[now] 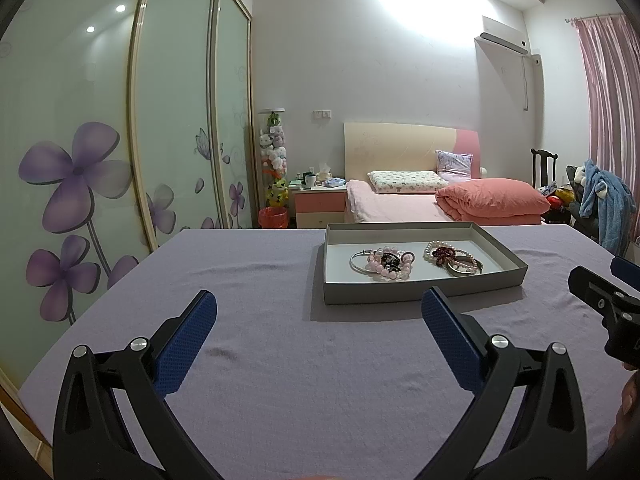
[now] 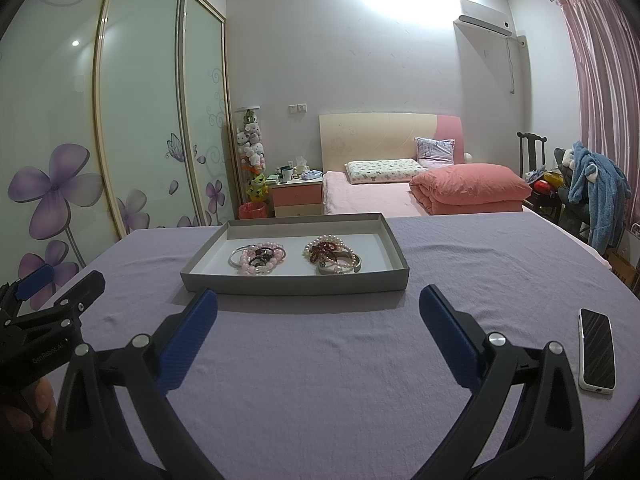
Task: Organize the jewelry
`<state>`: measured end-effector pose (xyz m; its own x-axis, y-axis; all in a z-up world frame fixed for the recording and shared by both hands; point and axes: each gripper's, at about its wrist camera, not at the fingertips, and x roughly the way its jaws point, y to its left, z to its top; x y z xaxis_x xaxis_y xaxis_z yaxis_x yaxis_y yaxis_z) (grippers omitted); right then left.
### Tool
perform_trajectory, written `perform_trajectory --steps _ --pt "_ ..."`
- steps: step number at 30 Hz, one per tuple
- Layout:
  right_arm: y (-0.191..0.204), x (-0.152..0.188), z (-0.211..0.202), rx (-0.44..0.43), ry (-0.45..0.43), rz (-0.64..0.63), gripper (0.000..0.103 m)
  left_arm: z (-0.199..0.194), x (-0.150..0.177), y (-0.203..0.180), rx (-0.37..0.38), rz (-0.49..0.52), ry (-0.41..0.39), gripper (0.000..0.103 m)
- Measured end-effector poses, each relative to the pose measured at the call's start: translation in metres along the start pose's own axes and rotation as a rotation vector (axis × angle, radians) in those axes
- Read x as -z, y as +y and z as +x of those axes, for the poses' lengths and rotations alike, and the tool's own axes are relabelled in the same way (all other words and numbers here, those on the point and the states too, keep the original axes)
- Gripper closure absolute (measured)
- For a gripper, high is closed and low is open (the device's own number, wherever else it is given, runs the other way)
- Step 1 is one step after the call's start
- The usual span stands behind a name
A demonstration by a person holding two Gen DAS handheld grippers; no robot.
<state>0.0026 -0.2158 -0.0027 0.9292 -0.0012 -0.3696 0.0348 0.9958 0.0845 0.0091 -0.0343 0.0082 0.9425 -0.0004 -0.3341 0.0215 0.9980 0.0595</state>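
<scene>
light, slippery bracelets point(image 2: 260, 258), beads loose on cord, heaped in two tangled piles inside the grey tray point(image 2: 296, 280) on the purple cloth point(image 2: 320, 360); best pinched across one strand at a pile's edge. lying ahead of the right claw point(image 2: 318, 308) and left claw point(image 1: 320, 308), well apart, both spread wide, holding nothing.

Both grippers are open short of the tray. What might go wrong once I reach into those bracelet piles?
1. The pink bead bracelets lie tangled with a silver bangle; lifting one may drag others out.
2. The shallow grey cardboard tray looks light and may slide on the purple cloth.
3. The white-cased phone lies near the right gripper.
</scene>
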Motion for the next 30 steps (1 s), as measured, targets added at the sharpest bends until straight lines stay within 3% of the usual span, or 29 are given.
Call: perform_trajectory --steps 30 --pt "-0.001 -0.001 0.0 0.0 0.0 0.001 0.004 0.0 -0.01 0.001 0.017 -0.011 -0.009 0.002"
